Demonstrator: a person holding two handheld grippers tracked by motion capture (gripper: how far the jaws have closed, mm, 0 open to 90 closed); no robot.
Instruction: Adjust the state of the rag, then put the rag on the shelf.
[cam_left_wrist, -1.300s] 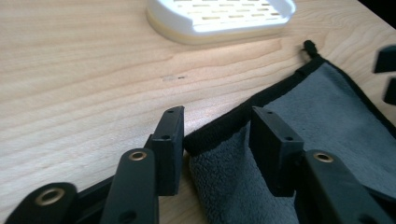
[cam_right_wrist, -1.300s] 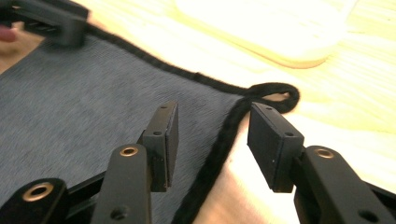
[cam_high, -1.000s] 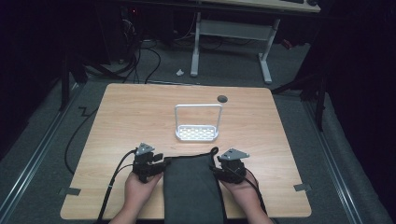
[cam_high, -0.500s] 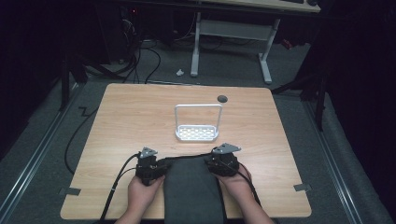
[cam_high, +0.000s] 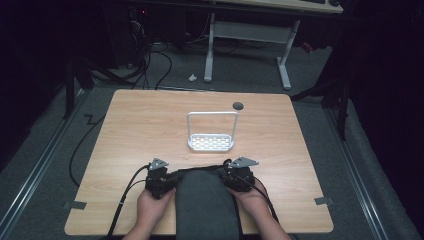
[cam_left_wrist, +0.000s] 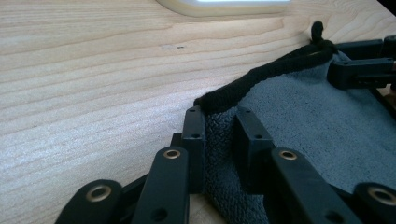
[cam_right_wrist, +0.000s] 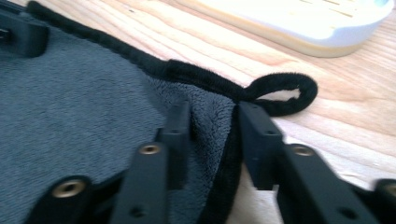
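Note:
A dark grey towel (cam_high: 205, 205) with black trim lies at the table's near edge and hangs over it. My left gripper (cam_high: 172, 179) is shut on its far left corner, and the pile bunches between the jaws (cam_left_wrist: 219, 123). My right gripper (cam_high: 226, 177) is shut on the far right corner (cam_right_wrist: 212, 121), just beside the towel's black hanging loop (cam_right_wrist: 280, 93). The towel's black edge (cam_left_wrist: 261, 74) runs slack between the two grippers. Across the towel, the left gripper view catches the right gripper (cam_left_wrist: 364, 70).
A white perforated tray with a tall wire handle (cam_high: 211, 142) stands on the wooden table (cam_high: 140, 125) just beyond the grippers; its base (cam_right_wrist: 299, 23) is close ahead. A small dark disc (cam_high: 238, 105) lies near the far edge. Cables (cam_high: 125, 200) trail off the near left.
My right gripper has shifted a little left and away from me with its corner, so the towel's far edge is narrower and slacker. The left gripper has barely moved.

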